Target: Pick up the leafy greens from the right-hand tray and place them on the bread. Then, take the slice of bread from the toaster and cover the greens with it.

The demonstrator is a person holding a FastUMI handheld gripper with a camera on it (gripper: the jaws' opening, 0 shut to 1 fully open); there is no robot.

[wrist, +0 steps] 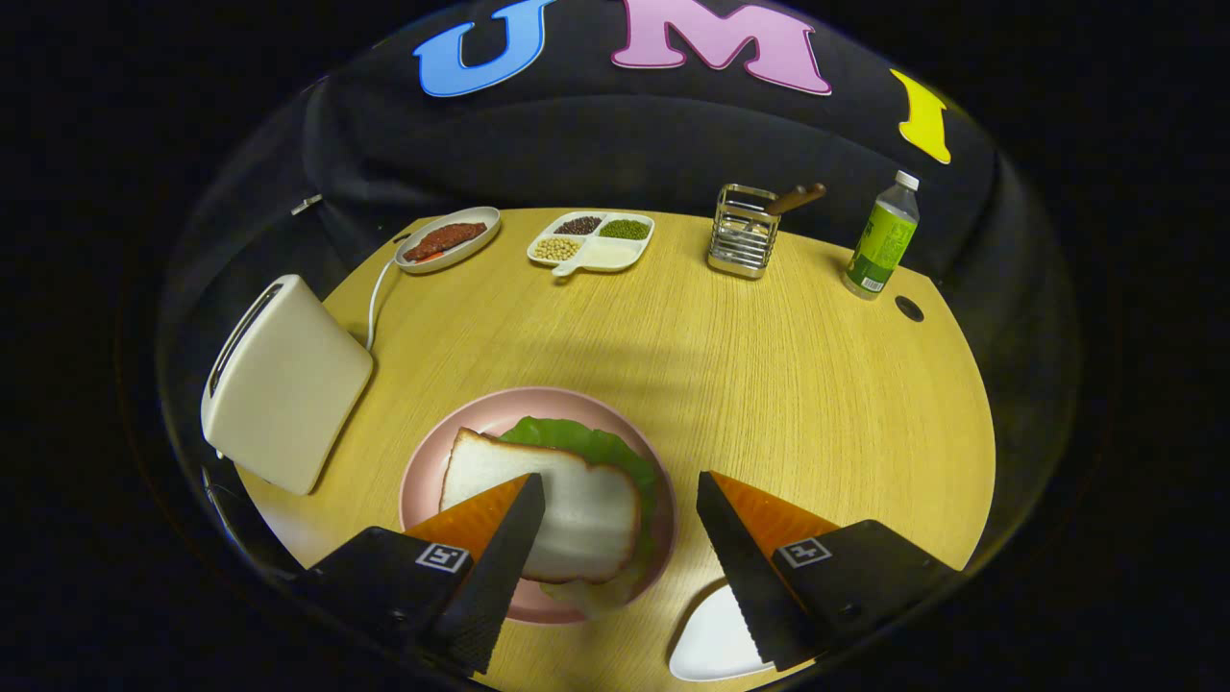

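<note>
A pink plate (pixel 480 413) lies on the wooden table just ahead of my fingers. On it a white slice of bread (pixel 567 500) rests on top of green leafy greens (pixel 586 444), which stick out beyond its far and right edges. My gripper (pixel 620 495) hovers above the plate, open, with nothing between its fingers; the left finger overlaps the bread's near-left part in view. The cream toaster (pixel 283 384) stands to the left of the plate, its slot facing away so I cannot tell what is inside. A white tray (pixel 716 644) lies under the right finger.
At the table's far side stand an oval dish with red strips (pixel 447 240), a divided white dish of beans (pixel 591 240), a metal rack with a wooden-handled tool (pixel 745 231) and a green-labelled bottle (pixel 882 240). The toaster's cord (pixel 373 303) runs back-left.
</note>
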